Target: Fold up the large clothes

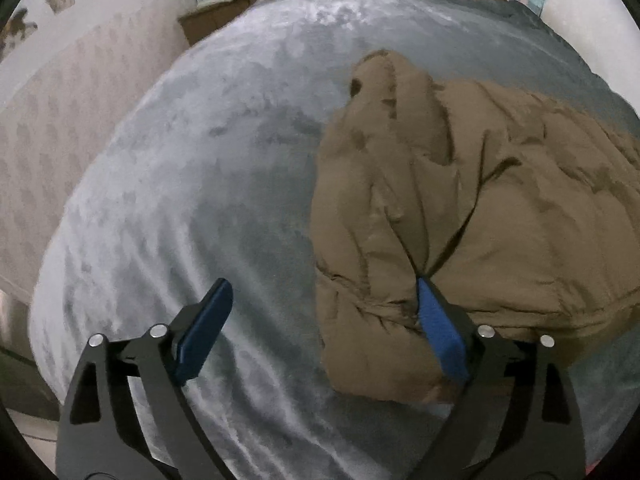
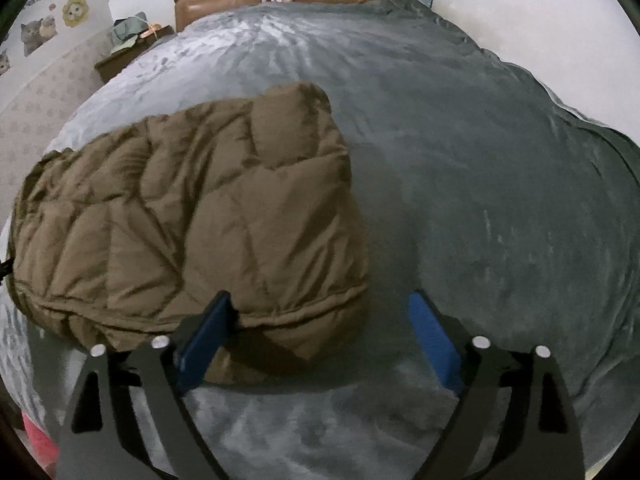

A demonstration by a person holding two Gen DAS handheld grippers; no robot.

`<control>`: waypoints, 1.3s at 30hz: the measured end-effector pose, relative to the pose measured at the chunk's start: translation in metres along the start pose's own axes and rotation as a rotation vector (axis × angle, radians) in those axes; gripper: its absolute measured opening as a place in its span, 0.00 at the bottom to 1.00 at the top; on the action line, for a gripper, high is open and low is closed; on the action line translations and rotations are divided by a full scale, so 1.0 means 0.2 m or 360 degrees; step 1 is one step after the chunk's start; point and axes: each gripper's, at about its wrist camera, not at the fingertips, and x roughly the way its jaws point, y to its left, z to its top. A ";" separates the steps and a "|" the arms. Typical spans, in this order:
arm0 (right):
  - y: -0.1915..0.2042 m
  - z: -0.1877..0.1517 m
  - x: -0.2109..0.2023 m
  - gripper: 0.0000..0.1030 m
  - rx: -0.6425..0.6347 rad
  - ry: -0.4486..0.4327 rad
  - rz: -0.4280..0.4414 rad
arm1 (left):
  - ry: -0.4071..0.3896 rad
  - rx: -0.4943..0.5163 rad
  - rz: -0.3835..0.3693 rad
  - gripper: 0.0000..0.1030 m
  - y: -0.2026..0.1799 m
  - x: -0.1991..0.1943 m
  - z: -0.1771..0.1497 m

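Lying folded on grey blanket (image 2: 460,152), brown jacket (image 2: 192,216), left claw (image 1: 324,320) released, right claw (image 2: 324,328) released

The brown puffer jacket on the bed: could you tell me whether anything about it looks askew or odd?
The brown puffer jacket lies folded into a lumpy bundle on the grey blanket. Its edges don't line up and a hem bulges out nearest the right gripper. No damage shows.

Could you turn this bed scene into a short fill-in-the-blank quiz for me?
1. The puffy quilted jacket is ____ in colour.
2. It lies on a bed covered by a grey ____.
3. The pads on the fingers of the left gripper are ____ in colour.
4. Both the left gripper and the right gripper are ____, not clamped shut.

Missing words: brown; blanket; blue; open
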 end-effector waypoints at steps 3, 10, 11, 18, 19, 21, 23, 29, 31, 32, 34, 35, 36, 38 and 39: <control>-0.02 -0.05 0.10 0.90 0.0031 0.0031 0.0022 | 0.0000 0.0025 -0.0002 0.90 0.02 0.04 -0.02; -0.02 -0.10 0.18 0.94 0.0086 -0.0036 0.0008 | -0.0023 0.0066 0.0072 0.91 0.00 0.03 -0.03; -0.02 -0.11 0.17 0.94 0.0089 -0.0046 0.0002 | -0.0029 0.0069 0.0082 0.91 0.00 0.02 -0.03; 0.01 -0.19 0.08 0.96 0.0134 -0.0154 -0.0042 | -0.0090 0.0028 0.0154 0.97 -0.06 -0.08 -0.09; 0.03 -0.20 0.07 0.96 0.0134 -0.0171 -0.0060 | -0.0097 0.0029 0.0158 0.97 -0.07 -0.10 -0.11; 0.04 -0.22 0.03 0.96 0.0129 -0.0204 -0.0070 | -0.0115 0.0038 0.0143 0.97 -0.09 -0.12 -0.14; 0.07 -0.23 -0.01 0.96 0.0127 -0.0231 -0.0054 | -0.0128 0.0043 0.0136 0.97 -0.11 -0.13 -0.16; 0.21 -0.25 -0.13 0.96 0.0104 -0.0320 -0.0028 | -0.0159 -0.0025 0.0043 0.97 -0.16 -0.20 -0.24; 0.25 -0.26 -0.17 0.98 0.0117 -0.0343 -0.0009 | -0.0168 -0.0052 0.0024 0.97 -0.16 -0.23 -0.26; 0.28 -0.27 -0.19 0.98 0.0127 -0.0342 0.0012 | -0.0178 -0.0063 0.0024 0.97 -0.17 -0.25 -0.27; 0.33 -0.29 -0.19 0.98 0.0113 -0.0293 0.0063 | -0.0192 -0.0077 0.0027 0.97 -0.20 -0.29 -0.29; 0.37 -0.29 -0.19 0.98 0.0087 -0.0285 0.0083 | -0.0201 -0.0083 0.0025 0.97 -0.21 -0.31 -0.29; 0.41 -0.30 -0.20 0.98 0.0050 -0.0301 0.0087 | -0.0216 -0.0093 0.0015 0.97 -0.23 -0.34 -0.30; 0.47 -0.32 -0.24 0.98 -0.0005 -0.0334 0.0081 | -0.0249 -0.0114 -0.0019 0.97 -0.25 -0.41 -0.32; 0.50 -0.32 -0.26 0.98 -0.0024 -0.0352 0.0079 | -0.0260 -0.0125 -0.0040 0.97 -0.24 -0.43 -0.30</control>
